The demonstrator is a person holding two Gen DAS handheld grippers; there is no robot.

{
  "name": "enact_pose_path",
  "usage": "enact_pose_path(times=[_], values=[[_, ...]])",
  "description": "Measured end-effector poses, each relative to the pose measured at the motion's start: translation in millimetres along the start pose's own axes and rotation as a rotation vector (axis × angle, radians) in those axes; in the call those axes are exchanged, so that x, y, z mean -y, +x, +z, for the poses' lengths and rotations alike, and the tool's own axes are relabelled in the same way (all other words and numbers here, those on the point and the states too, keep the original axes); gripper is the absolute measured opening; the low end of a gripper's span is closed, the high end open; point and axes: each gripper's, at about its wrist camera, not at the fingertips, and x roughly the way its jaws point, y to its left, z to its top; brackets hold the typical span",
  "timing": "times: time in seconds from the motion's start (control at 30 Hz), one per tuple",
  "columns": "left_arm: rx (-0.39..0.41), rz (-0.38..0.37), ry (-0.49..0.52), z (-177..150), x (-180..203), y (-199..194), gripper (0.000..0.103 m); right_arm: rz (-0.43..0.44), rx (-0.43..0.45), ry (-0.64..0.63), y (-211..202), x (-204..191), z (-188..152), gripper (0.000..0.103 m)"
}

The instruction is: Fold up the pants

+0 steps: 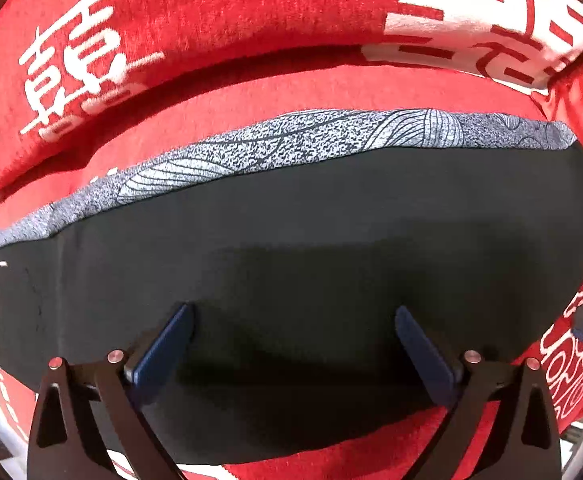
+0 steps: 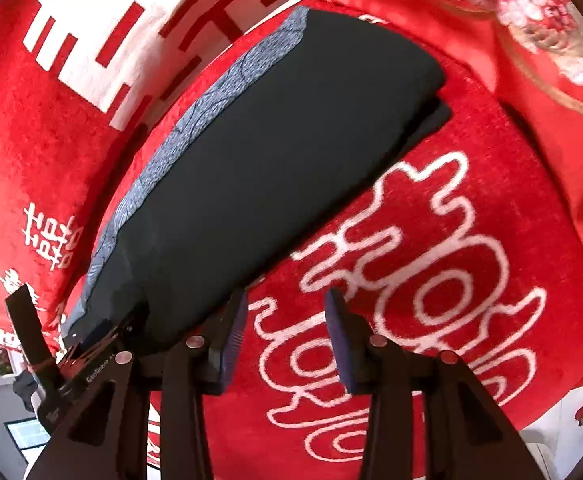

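Left claw [image 1: 293, 342] is nearest in its own view, spread wide, pointing steeply down over the pants [image 1: 291, 280]. Nothing between the pads; both blue fingers [image 1: 167, 348] stand clear over the dark cloth, so it grips nothing. Probably spread to let go, or hovering to pat the fold flat.

Right claw [image 2: 285, 332] is part open, also empty. Its pads hang over bare red cover [image 2: 431, 280], just off the near edge of the pants [image 2: 271, 152]; the left pad sits at that edge, contact unclear. Looks like it let go of the hem and slid sideways clear of the bundle so it does not drag the fold.

The pants lie flat on the cover as a compact dark rectangle, layers stacked. At the far right corner a lower layer pokes out a little past the top one, so the edges are not fully lined up. A grey patterned strip [image 1: 331, 140] runs along the far long edge, likely the waistband or lining, kept to the outside.

Beyond that, red pillows [image 1: 211, 8] with white characters sit behind. A floral red cloth [image 2: 531, 20] lies far right.

Judgement: fold looks nearly finished; maybe a final tidy left.
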Motion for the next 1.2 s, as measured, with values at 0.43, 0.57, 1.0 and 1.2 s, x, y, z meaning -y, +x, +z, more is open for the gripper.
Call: enact_pose_path(times=[0.43,0.57,1.0,1.2], values=[[-0.003,-0.026,-0.002,1,-6,4,0.103,0.078,0.012,0.031,1,7,7,0.048],[0.0,-0.03,0.0,2,-7,5,0.103,0.157,0.068,0.117,-8,29,17,0.049],[0.019,-0.023,0.0,0,-6,5,0.103,0.409,0.193,0.295,-2,79,39,0.052],[0.021,-0.023,-0.003,-3,-5,1,0.103,0.471,0.259,0.187,-5,64,55,0.055]])
